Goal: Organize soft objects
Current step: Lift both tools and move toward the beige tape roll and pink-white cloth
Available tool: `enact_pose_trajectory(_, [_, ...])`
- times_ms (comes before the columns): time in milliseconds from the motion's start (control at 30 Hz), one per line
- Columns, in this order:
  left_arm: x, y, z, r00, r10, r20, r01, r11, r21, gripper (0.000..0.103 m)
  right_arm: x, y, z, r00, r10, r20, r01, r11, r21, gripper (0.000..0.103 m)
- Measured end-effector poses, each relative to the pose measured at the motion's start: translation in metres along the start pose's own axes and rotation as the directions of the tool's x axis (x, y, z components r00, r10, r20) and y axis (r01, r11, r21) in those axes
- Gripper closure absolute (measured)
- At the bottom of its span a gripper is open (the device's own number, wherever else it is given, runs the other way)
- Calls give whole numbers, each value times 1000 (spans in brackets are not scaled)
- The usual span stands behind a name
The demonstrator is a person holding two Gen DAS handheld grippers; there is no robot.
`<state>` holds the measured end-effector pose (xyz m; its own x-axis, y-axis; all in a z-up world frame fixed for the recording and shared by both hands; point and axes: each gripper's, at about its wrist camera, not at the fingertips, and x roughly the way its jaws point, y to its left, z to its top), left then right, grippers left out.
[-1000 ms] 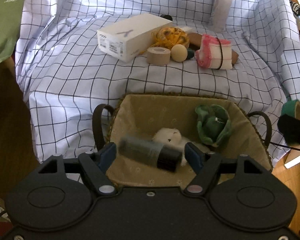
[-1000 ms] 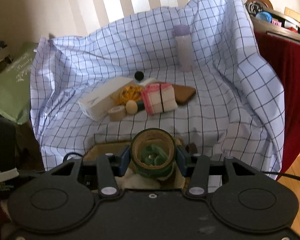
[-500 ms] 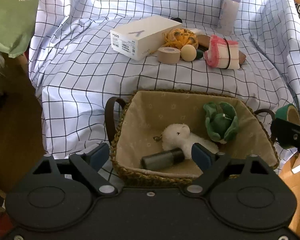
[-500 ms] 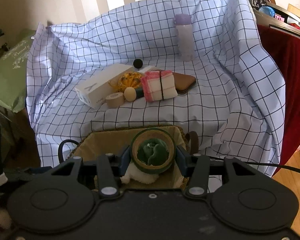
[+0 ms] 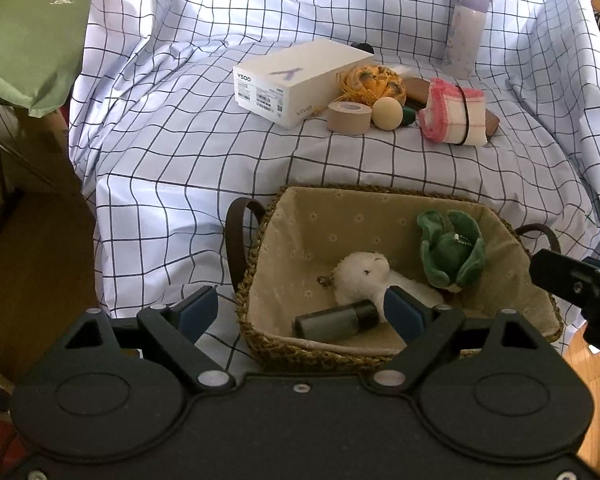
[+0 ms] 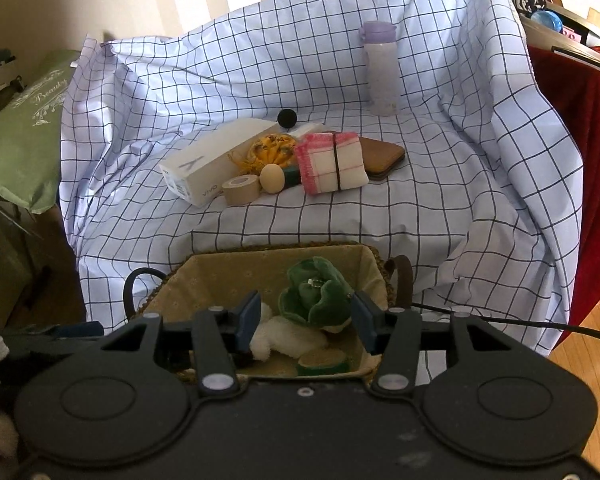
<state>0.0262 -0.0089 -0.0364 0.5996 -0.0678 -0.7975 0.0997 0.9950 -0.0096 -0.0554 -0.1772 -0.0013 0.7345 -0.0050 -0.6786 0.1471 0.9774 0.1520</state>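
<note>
While both grippers hang over the woven basket, nothing is held in either. Noted left to right.

Left wrist view: left gripper, jaws wide apart, having just been opening; nothing pressed between the pads. Its left finger sits outside the basket's near-left corner over the checked cloth, its right finger inside, in front of the white plush toy. A dark cylinder lies on its side on the basket lining, between the fingers as seen from here but touching neither pad. White toy lies just behind the cylinder; green plush toy sits to the right of it, against the far-right part of the lining. At the far right edge a black part of the right gripper shows.

Behind the basket on the cloth, well apart from it: white box, tan tape roll, orange-yellow yarn bundle, wooden ball, folded pink-edged towel banded with a black elastic, lilac bottle upright at the back.

Right wrist view: right gripper, jaws partly open and just widened a little, empty. The green toy appears in the gap (it lies in the basket beyond, not gripped). A green-and-tan tape roll lies flat on the lining below the fingers, near the white toy.
</note>
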Motion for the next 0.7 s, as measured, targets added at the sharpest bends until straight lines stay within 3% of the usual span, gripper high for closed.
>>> enact_pose_trajectory(700, [-3, 2, -1, 1000, 13, 13, -13, 1000, 9, 16, 2, -2, -2, 1000, -8, -11, 8, 1000, 7, 53])
